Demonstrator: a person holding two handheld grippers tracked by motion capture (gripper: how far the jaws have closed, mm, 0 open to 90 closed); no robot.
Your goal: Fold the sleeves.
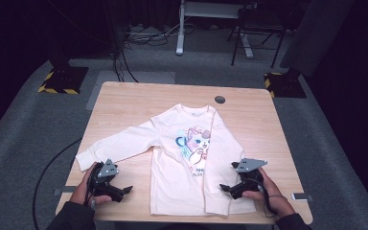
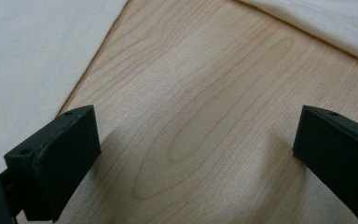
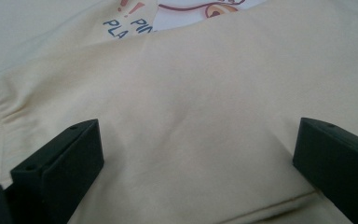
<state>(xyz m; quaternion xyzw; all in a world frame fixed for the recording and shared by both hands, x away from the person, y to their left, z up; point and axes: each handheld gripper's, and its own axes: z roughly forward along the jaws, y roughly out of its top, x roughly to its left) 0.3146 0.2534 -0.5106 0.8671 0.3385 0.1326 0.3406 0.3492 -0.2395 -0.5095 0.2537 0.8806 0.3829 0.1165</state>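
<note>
Left hand-held gripper [image 1: 124, 190]: jaws wide, over bare counter [image 1: 139, 98], near sweatshirt [image 1: 172, 143].
Right hand-held gripper [image 1: 225, 188]: jaws wide, over folded sleeve [image 1: 215, 158].
Room: dark, grey carpet [image 1: 24, 124].

Wooden table [image 1: 124, 103]: light grain, rectangular, stood on grey carpet [image 1: 24, 124]. A round dark grommet [image 1: 220, 99] sat near the table's far edge, right of centre. Two black stand bases with yellow-and-black hazard stripes rested on the floor, one [image 1: 62, 80] off the far left corner, one [image 1: 283, 84] off the far right corner. A white desk frame [image 1: 191, 19] and loose cables [image 1: 143, 36] lay beyond the far edge, in the dark.
</note>
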